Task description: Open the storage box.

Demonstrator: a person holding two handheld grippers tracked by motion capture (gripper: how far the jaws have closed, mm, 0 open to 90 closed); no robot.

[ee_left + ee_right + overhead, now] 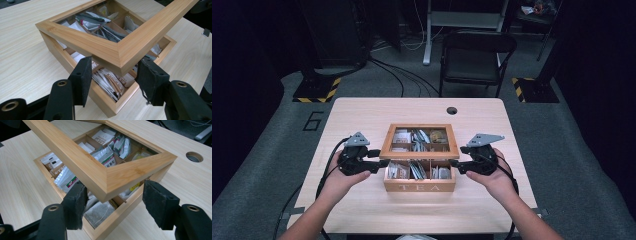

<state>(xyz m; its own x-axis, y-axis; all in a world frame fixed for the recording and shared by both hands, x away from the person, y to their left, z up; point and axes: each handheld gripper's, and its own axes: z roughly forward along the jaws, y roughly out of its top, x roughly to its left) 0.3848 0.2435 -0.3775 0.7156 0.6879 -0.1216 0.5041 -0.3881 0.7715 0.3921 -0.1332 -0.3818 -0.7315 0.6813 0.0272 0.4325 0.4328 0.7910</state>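
The high view looked down from above the table [362, 115]; both gripper views faced the tea box [419, 187] close up.

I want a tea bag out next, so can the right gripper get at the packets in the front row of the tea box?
Probably yes. The lid is raised and the front packets lie exposed just beyond the right gripper, though the lid's corner juts between its fingers, so it would need to dip under.

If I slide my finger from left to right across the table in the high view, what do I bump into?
Left hand → left gripper → wooden tea box with its glass lid lifted → right gripper → right hand.
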